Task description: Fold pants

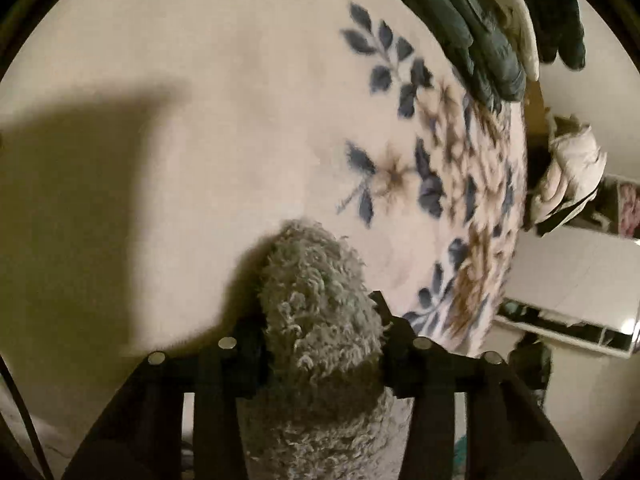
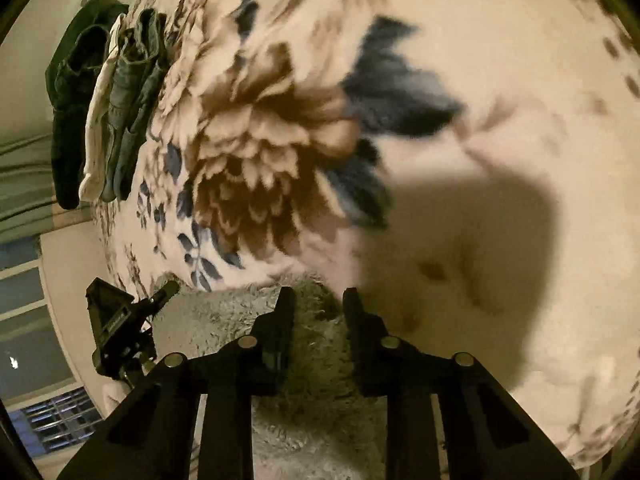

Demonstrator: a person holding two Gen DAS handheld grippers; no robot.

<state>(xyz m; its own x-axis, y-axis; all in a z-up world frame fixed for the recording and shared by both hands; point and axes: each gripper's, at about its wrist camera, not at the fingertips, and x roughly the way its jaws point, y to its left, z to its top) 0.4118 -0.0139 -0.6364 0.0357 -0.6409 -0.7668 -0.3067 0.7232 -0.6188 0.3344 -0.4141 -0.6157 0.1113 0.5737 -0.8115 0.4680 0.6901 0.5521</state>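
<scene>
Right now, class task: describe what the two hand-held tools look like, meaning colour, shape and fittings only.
Both are matte black. The left tool and right tool each have two flat, angular fingers tapering to narrow tips, with round silver studs on the finger bases. A thin dark cable runs beside the left one. No hands or sleeves show.

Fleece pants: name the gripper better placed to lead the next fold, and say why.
Probably left: the left gripper has the fleece pants bunched thickly between its jaws; the right gripper only reaches their edge.
</scene>
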